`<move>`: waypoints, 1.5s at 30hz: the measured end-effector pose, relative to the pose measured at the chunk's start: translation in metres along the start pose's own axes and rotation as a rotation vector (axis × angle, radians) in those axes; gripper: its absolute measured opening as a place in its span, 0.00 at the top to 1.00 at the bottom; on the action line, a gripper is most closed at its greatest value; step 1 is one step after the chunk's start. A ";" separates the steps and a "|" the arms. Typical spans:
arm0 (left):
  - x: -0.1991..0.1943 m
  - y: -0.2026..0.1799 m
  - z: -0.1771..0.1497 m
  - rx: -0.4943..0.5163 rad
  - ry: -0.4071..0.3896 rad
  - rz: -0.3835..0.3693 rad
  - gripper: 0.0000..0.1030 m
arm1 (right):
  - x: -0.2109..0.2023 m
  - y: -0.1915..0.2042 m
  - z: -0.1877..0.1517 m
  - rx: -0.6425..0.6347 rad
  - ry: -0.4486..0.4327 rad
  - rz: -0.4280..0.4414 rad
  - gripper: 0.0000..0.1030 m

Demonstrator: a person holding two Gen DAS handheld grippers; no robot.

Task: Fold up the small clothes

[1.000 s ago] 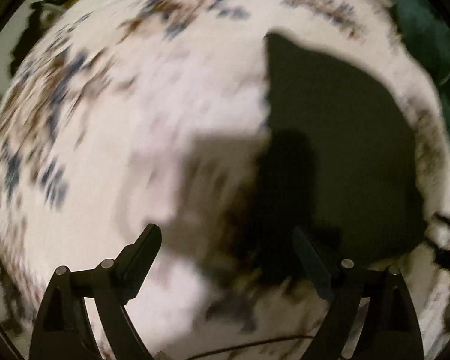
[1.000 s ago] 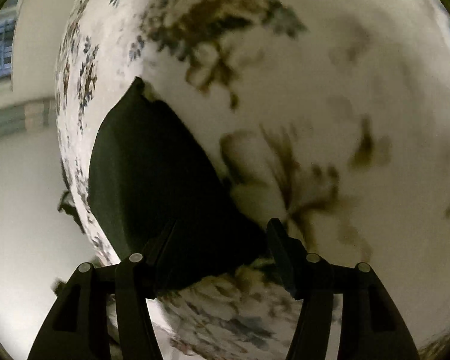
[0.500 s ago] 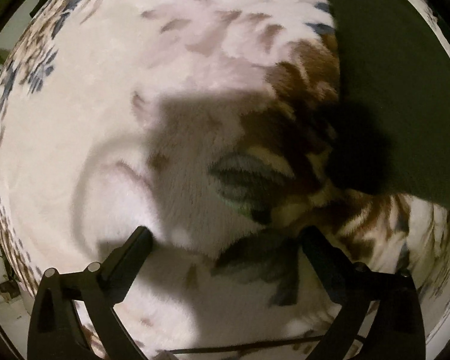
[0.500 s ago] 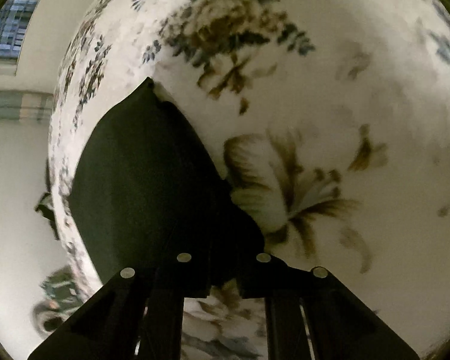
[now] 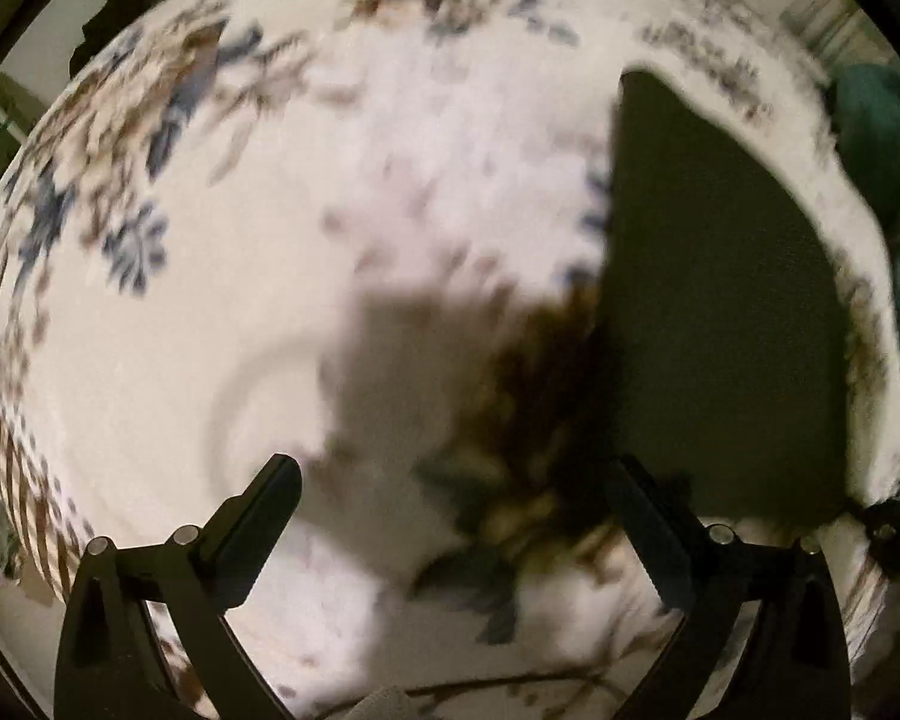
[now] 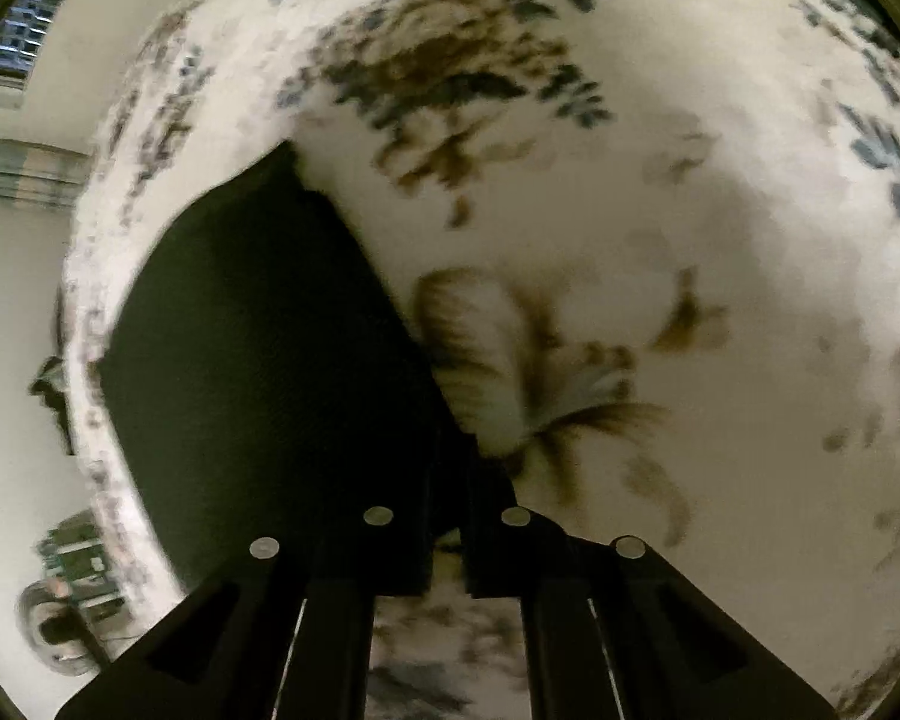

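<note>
Dark garment (image 6: 258,372) lies flat on flowered blanket (image 6: 660,210), long axis running away from both cameras. Right tongs (image 6: 447,546) pressed together on garment's near corner. Left tongs (image 5: 450,516) spread wide, empty, over bare blanket; garment (image 5: 720,312) lies to their right, near edge just beside right finger. Right hand nearer, already gripping; left likely needs shift rightward to reach other near corner.

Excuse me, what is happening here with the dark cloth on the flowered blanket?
A person is folding a small dark garment on a flowered blanket. The right hand-held gripper is shut on the garment's near corner. The left hand-held gripper is wide open above the blanket, beside the garment and holding nothing. No fold is made yet.
</note>
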State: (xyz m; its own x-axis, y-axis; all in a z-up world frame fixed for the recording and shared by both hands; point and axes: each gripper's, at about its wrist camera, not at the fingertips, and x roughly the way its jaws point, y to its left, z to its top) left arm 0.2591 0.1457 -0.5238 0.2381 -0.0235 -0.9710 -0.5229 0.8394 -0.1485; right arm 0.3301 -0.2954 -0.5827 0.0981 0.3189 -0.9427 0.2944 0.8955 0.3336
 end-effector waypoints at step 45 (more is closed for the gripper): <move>-0.003 -0.136 0.216 0.124 -0.029 -0.648 0.80 | -0.020 0.107 0.059 0.182 -0.111 0.723 0.83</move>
State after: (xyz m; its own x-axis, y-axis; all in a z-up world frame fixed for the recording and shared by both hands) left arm 0.5063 0.1492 -0.4600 0.4958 -0.5317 -0.6866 -0.1687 0.7167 -0.6767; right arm 0.4160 -0.2242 -0.5289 0.4193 0.7661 -0.4872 0.2715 0.4063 0.8725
